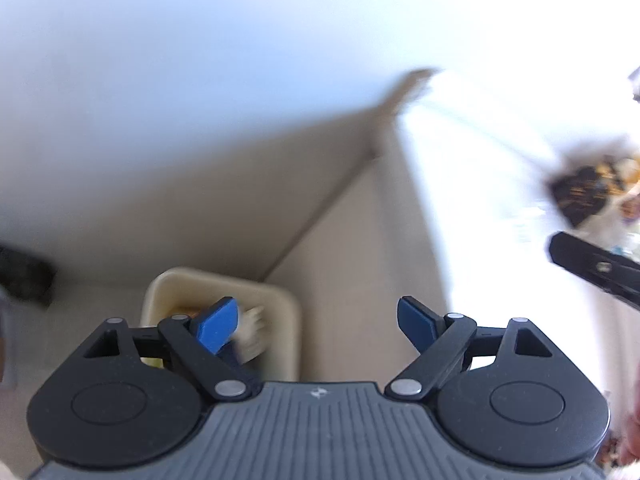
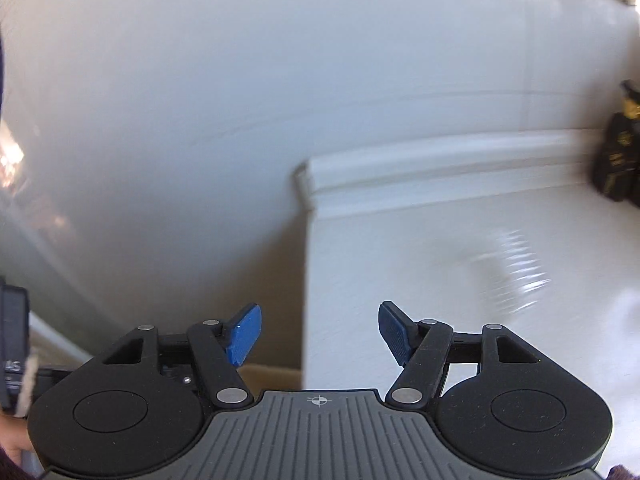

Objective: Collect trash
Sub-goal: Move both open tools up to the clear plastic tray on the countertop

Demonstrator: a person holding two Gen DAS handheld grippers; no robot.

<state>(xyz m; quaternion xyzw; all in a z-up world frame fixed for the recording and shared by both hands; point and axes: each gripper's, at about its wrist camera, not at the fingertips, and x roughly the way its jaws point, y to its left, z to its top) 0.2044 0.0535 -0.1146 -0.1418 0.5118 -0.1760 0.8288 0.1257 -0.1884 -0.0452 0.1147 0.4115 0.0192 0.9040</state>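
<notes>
Both grippers empty, between picks; bin on floor by counter end

Left gripper (image 1: 316,322) jaws wide apart, nothing held, above cream bin (image 1: 280,304) that already holds scraps, probably so trash drops straight in. Right gripper (image 2: 318,330) also spread and empty, over white counter (image 2: 460,260) edge. Dark wrapper (image 2: 616,152) lies far right on counter, well apart from it: likely next pick; blurred

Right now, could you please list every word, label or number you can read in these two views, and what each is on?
"AS": white letters, cut off by the frame edge, on the dark device at the left of the right wrist view.
Yellow print on the dark package and on the dark wrapper: too blurred to read.
</notes>
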